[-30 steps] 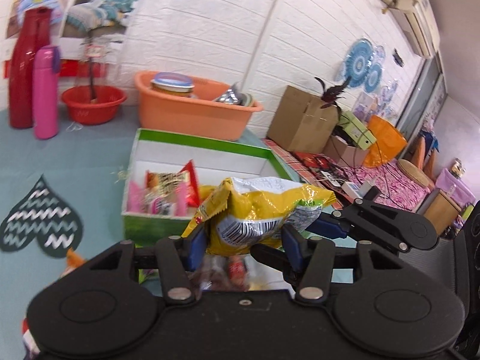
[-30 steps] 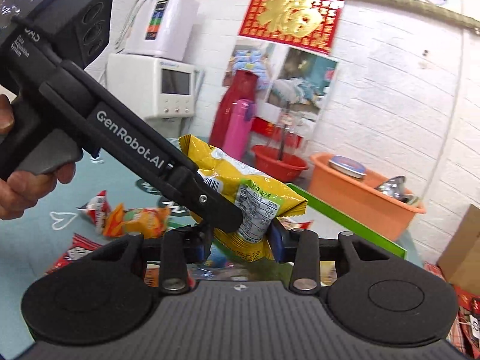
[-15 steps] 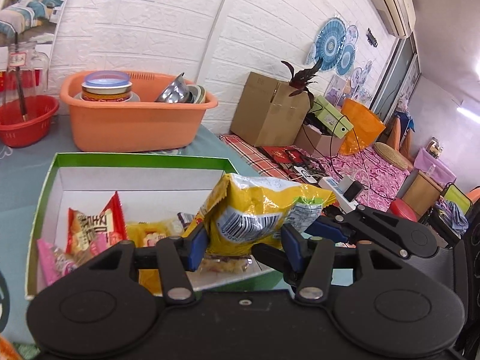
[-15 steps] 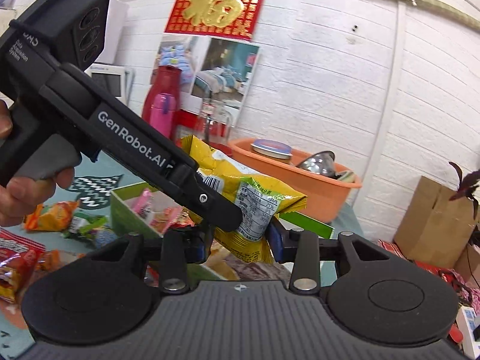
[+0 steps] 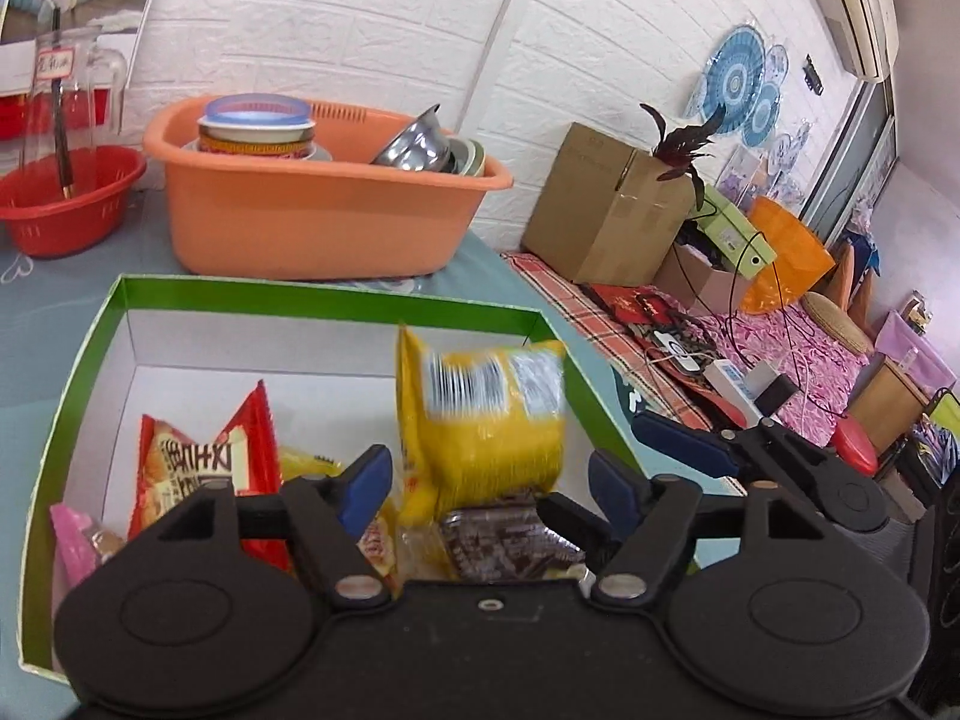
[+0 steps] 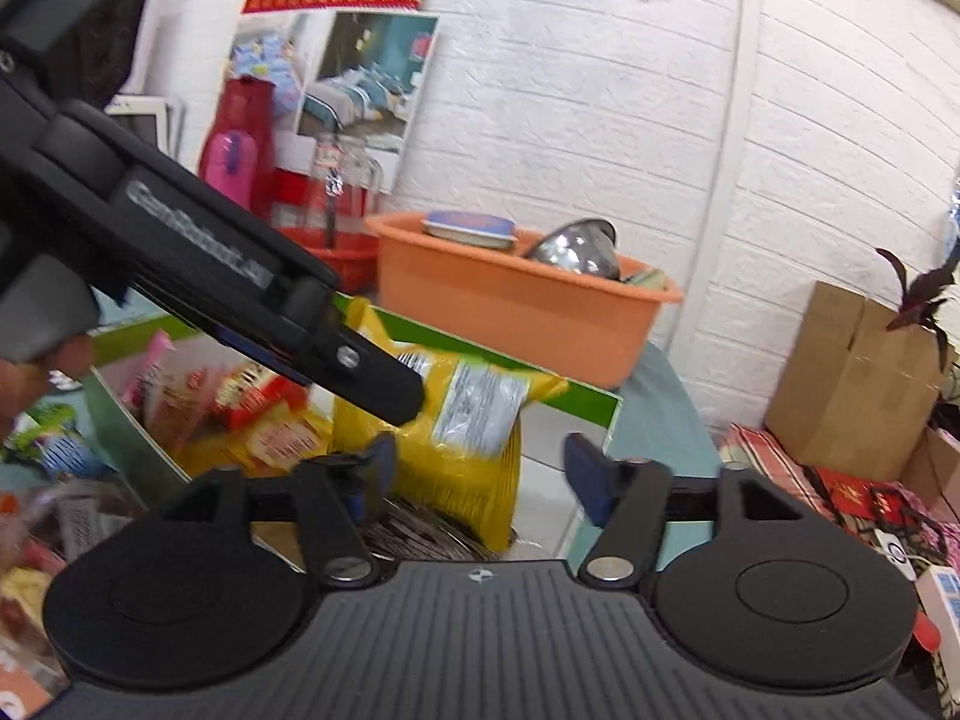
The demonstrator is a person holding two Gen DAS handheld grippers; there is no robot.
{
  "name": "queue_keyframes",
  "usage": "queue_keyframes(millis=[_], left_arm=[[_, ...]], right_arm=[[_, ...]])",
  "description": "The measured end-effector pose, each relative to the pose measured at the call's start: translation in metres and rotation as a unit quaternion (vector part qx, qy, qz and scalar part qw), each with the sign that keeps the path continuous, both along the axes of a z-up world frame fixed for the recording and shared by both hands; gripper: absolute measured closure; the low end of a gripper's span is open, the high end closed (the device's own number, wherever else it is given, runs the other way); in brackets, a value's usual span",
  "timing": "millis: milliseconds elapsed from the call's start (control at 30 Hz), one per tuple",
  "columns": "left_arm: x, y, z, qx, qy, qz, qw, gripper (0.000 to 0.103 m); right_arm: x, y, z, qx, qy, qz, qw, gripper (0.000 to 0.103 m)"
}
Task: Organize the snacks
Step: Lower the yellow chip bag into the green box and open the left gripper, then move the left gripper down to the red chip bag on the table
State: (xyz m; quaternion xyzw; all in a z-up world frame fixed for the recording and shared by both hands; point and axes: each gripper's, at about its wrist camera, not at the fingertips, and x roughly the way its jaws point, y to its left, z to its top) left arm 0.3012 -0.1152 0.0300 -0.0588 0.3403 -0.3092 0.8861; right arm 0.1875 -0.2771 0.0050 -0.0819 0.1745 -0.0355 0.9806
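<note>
Both of your grippers have just been opening, and their blue pads now stand wide apart with nothing pressed between them. The left gripper (image 5: pixel 489 477) sits low over the near end of the green-rimmed box (image 5: pixel 324 299); the right gripper (image 6: pixel 480 468) comes in from the box's right side, and in the left wrist view its blue fingertips (image 5: pixel 678 444) show just beyond the box's right wall.

The yellow snack bag (image 5: pixel 480 414) is the thing that matters. It lies between the open pads of both grippers, directly ahead of each, but touches neither pad that you can see. It stands roughly upright with its long axis running top to bottom, barcode panel facing the left camera, its lower edge down among the packets already in the box. It is motion-blurred, so it looks to be dropping or settling, leaning toward the right wall. Your left gripper is the nearer of the 2, with the bag squarely in line with its fingers.

The bag is a crinkly, puffed foil pouch, yellow with a white label patch, light and easily tipped. Beside it lie a red packet (image 5: pixel 204 456) and a dark brown wrapped snack (image 5: pixel 510 543). More loose snacks (image 6: pixel 54 438) wait on the table outside the box to the left.
</note>
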Motion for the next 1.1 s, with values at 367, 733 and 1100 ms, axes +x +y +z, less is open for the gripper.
queue_keyframes(millis=[367, 733, 1100], left_arm=[[-0.044, 0.02, 0.026, 0.006, -0.034, 0.017, 0.9993, 0.0], [-0.142, 0.079, 0.047, -0.015, -0.039, 0.047, 0.998, 0.0], [-0.206, 0.157, 0.008, -0.001, 0.015, 0.131, 0.9913, 0.0]], right_arm=[[-0.038, 0.02, 0.021, 0.001, -0.024, 0.013, 1.0, 0.0], [-0.114, 0.056, 0.035, 0.056, -0.038, 0.056, 0.996, 0.0], [-0.14, 0.117, 0.002, 0.151, 0.048, 0.158, 0.975, 0.0]])
